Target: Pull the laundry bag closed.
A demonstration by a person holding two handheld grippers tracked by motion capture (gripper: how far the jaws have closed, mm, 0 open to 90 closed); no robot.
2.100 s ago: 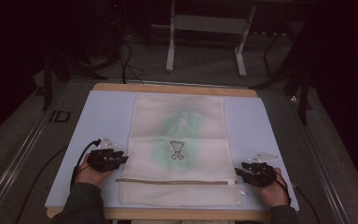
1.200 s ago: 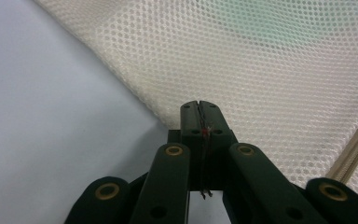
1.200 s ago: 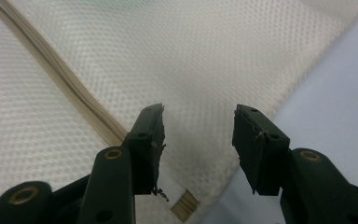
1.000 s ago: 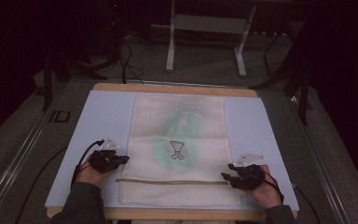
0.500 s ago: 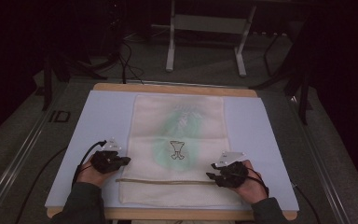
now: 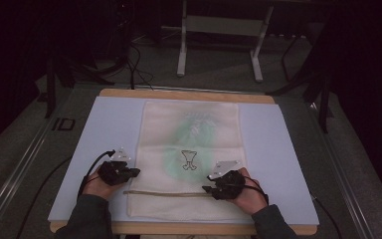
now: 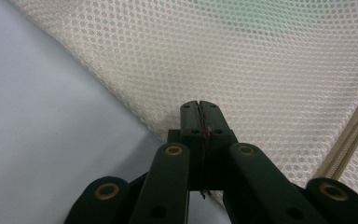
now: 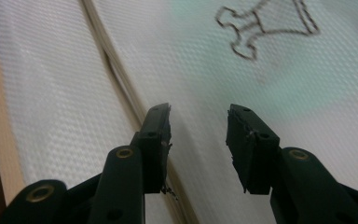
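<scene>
The mesh bag (image 6: 191, 159) lies flat in the middle of the pale mat (image 6: 104, 129), its zipper (image 6: 169, 193) running across near the person's edge. At the bag's left edge the left gripper (image 6: 135, 172) has its jaws pressed together (whether any mesh is pinched between them is hidden by the jaws themselves). Over the bag's right part, just above the zipper, the right gripper (image 8: 198, 122) stands with jaws spread, nothing between them. The printed figure (image 8: 265, 23) is cut off at the top of the right gripper view.
</scene>
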